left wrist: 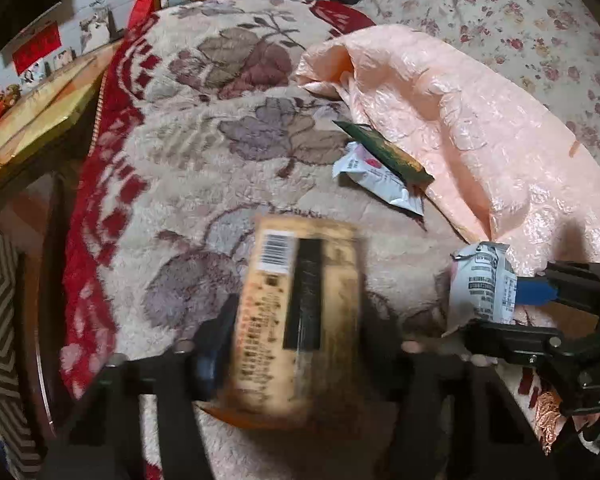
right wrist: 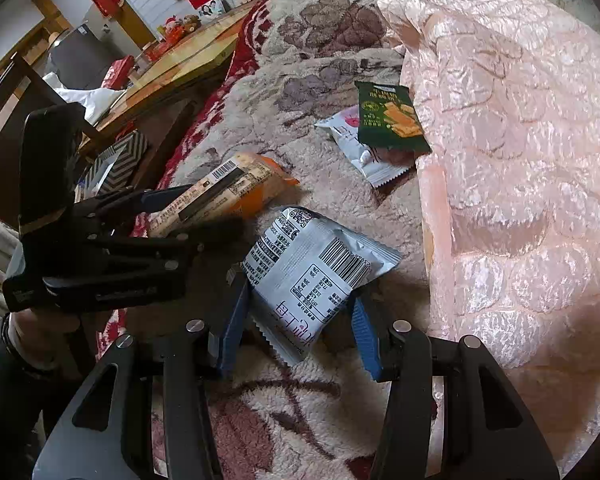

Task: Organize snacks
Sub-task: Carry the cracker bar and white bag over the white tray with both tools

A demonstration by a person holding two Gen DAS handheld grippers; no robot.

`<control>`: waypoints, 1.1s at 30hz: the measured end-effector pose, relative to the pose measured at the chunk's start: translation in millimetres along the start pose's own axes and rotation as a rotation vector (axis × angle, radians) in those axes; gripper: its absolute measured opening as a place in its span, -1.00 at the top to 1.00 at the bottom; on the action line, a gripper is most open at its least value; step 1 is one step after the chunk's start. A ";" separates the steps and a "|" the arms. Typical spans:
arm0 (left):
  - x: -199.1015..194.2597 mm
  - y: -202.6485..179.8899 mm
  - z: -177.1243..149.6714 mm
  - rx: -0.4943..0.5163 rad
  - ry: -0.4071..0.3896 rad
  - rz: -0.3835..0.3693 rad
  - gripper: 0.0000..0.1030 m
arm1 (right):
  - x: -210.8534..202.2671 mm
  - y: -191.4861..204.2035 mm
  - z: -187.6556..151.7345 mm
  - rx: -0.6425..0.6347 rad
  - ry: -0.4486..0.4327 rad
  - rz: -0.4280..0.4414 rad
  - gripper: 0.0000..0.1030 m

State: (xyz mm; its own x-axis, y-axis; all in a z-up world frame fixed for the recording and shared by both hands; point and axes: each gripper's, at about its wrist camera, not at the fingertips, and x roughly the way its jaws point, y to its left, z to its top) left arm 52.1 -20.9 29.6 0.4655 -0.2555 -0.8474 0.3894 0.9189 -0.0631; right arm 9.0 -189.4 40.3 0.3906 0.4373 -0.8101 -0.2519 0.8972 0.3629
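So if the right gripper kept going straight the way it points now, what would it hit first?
Apart from the white snack packet the right gripper already holds, probably the floral blanket, short of the green cracker packet. Depth is hard to judge through the fisheye.

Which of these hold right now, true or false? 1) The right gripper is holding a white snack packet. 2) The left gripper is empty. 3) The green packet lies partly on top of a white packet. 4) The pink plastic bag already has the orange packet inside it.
1) True: the right gripper is clamped on the white snack packet.
2) False: the left gripper has the orange packet between its fingers.
3) True: the green packet overlaps a second white packet on the blanket.
4) False: the orange packet is outside the pink plastic bag, at the left gripper.
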 end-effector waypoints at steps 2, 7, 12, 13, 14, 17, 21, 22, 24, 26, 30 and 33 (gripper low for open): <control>-3.4 2.6 -2.9 -0.015 -0.005 0.001 -0.09 | -0.3 2.7 1.3 -0.009 -0.001 0.002 0.07; -20.9 14.0 -13.1 -0.085 -0.048 0.035 -0.08 | -2.0 13.9 2.9 -0.043 -0.006 0.004 0.07; -46.2 25.0 -24.7 -0.149 -0.099 0.075 -0.08 | -2.0 29.1 7.0 -0.081 -0.011 0.000 0.07; -51.0 26.7 -27.4 -0.156 -0.107 0.087 -0.08 | -1.9 33.7 8.2 -0.095 -0.012 -0.003 0.07; -56.0 28.5 -30.2 -0.162 -0.114 0.096 -0.08 | -2.0 37.6 9.0 -0.106 -0.014 -0.006 0.07; -72.0 35.7 -39.1 -0.184 -0.135 0.119 -0.08 | -2.1 50.1 11.8 -0.138 -0.015 -0.005 0.07; -92.9 45.9 -47.6 -0.211 -0.164 0.155 -0.09 | -0.9 70.0 16.2 -0.183 -0.015 0.003 0.07; -98.9 49.3 -49.7 -0.219 -0.171 0.165 -0.09 | -0.8 74.3 16.8 -0.193 -0.016 0.003 0.07; -109.2 56.6 -53.3 -0.238 -0.187 0.186 -0.09 | 0.7 86.4 19.5 -0.220 -0.014 0.009 0.07; -120.1 65.7 -57.7 -0.257 -0.202 0.204 -0.09 | 1.1 97.0 21.5 -0.242 -0.014 0.016 0.07; -139.6 83.4 -67.3 -0.297 -0.228 0.242 -0.09 | 2.7 116.8 24.1 -0.281 -0.014 0.029 0.07; -153.8 95.6 -77.4 -0.320 -0.246 0.285 -0.09 | 5.4 129.6 25.7 -0.304 -0.011 0.036 0.07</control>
State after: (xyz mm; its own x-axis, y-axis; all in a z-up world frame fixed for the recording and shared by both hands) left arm -43.8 129.5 113.0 0.7068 -0.0081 -0.7074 -0.0269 0.9989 -0.0383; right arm 1.2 -69.1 94.8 0.3855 0.4710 -0.7934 -0.5189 0.8217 0.2357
